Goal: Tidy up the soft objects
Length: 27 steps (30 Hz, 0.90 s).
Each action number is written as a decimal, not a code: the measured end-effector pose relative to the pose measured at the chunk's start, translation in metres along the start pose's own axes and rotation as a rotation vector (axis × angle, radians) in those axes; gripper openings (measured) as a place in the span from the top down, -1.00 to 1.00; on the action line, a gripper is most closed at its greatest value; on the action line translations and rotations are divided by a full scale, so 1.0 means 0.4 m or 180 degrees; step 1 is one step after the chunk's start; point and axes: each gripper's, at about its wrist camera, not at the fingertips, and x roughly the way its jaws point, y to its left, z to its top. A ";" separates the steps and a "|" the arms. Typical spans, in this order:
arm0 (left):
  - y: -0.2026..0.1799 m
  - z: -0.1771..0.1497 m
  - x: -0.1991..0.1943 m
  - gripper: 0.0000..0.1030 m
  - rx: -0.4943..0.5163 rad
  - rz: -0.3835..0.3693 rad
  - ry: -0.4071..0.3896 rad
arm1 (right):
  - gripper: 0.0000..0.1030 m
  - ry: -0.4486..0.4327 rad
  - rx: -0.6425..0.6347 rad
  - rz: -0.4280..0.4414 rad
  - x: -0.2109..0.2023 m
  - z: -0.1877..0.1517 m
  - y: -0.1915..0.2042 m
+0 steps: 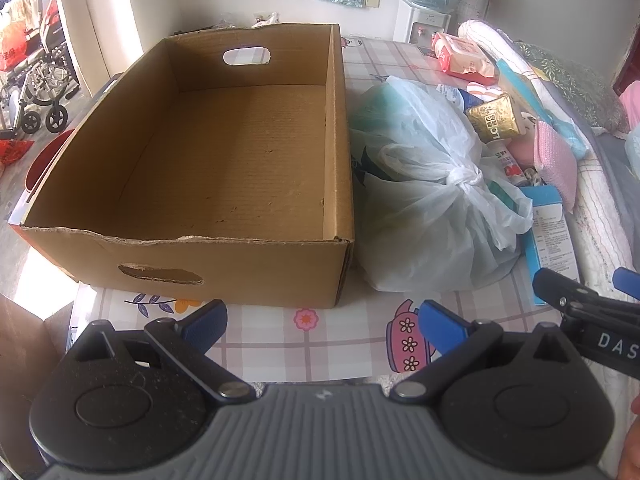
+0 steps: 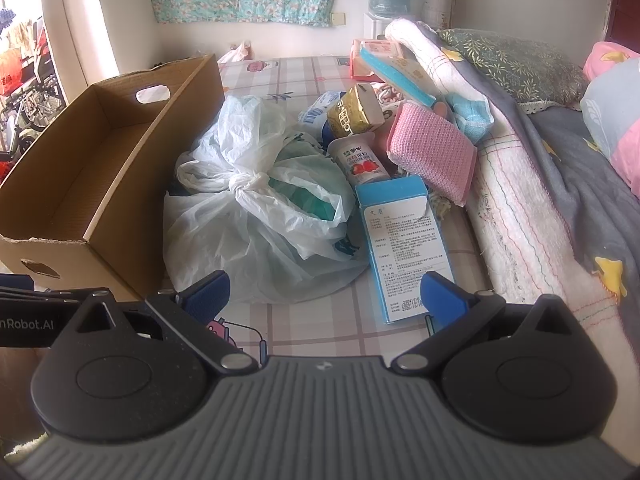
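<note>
Plastic bag (image 2: pixel 256 216): lay on the table (image 2: pixel 312 332) just right of the cardboard box (image 1: pixel 224 152), touching its right wall; thin, translucent white, tied in a knot (image 2: pixel 249 185) at the top with something green showing through.
Handling, bag: looked light and limp; the film would likely slide and crumple under the pads, so the knot, bunched and firm, seemed the best place to take hold.
Pink sponge cloth (image 2: pixel 434 152): leaned on the heap beyond the bag, farther from the box, against the rolled white blanket (image 2: pixel 516 200); it appeared soft and springy with a coarse weave that should grip well, easiest pinched across its thin edge.
Stiff things by the bag: a blue carton (image 2: pixel 404 248) lay flat just right of the bag, with a yoghurt cup (image 2: pixel 360 160) and a gold packet (image 2: pixel 354 114) behind it; these looked rigid, or crushable in the cup's case, and probably not what the task wanted.
Cardboard box: open-topped, empty, with handle holes and a torn near rim.
Left tool (image 1: pixel 322 326): fingers apart, holding nothing, hovering over the table in front of the box.
Right tool (image 2: pixel 326 296): fingers apart, empty, facing the bag's near side, its right pad (image 2: pixel 444 296) over the carton's near end.
</note>
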 end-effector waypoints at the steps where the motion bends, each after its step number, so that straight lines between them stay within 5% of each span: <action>1: 0.001 0.001 0.001 -0.99 -0.0007 0.0000 0.0005 | -0.98 0.0000 -0.0003 0.0002 0.000 0.000 0.001; 27: 0.006 0.001 0.003 -0.99 -0.0014 0.0007 0.0019 | -0.98 0.0005 -0.0023 0.0020 0.001 0.002 0.011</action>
